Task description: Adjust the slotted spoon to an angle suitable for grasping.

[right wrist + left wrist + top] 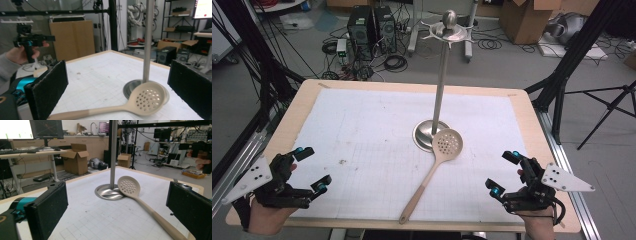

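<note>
Near edge of the table [307, 100]: two hand-held grippers, one at each corner, both low over the white gridded mat [372, 130]. Left gripper [312, 170] jaws wide apart, nothing between them. Right gripper [504, 172] likewise, jaws spread wide and empty. Each sits well apart from the spoon.

Between them, nearer the right one: slotted spoon [432, 170], beige, lying flat on the mat. Long axis runs diagonally. Handle end points toward the near edge, close to the table's lip and a little left of centre. Perforated bowl [447, 142] points away and to the right, its open face up, holes showing.

Farther on: bowl's far rim rests against the round base of the metal utensil stand [443, 95]. Stand upright, pole slim, hook ring and knob at top. Seen from the right gripper view, spoon bowl [148, 98] lies just before the base.
</note>
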Demonstrator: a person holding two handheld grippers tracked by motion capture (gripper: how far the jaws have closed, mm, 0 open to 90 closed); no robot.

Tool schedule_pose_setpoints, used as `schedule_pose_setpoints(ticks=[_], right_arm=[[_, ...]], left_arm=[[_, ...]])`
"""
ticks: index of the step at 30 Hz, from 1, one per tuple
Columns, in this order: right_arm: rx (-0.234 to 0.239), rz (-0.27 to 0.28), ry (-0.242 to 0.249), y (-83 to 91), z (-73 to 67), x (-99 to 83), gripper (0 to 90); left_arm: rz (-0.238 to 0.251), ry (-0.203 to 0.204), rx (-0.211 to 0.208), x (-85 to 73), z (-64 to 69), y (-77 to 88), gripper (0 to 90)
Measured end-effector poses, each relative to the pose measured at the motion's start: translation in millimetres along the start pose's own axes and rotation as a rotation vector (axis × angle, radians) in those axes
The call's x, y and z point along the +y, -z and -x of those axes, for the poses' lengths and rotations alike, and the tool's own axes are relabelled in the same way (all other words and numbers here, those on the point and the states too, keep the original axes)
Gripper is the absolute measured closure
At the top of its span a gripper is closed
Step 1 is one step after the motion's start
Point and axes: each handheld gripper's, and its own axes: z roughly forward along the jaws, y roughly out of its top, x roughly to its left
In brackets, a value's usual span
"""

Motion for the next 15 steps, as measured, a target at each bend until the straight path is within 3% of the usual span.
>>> schedule_pose_setpoints(ticks=[3, 11, 15], right_arm=[[0.024, -0.008, -0.005, -4.6, -1.0, -1.5, 1.8], [0.029, -0.050, -0.010, -19.6, -2.6, -8.1, 2.7], [0.035, -0.076, -0.002, -32.0, -1.7, -14.0, 12.0]], left_arm=[[-0.003, 0.001, -0.003, -0.2, 0.5, -0.4, 4.2], [-0.001, 0.000, -0.013, 0.3, 2.3, -2.4, 4.2], [-0.007, 0.001, -0.011, -0.6, 1.6, -2.0, 4.2]])
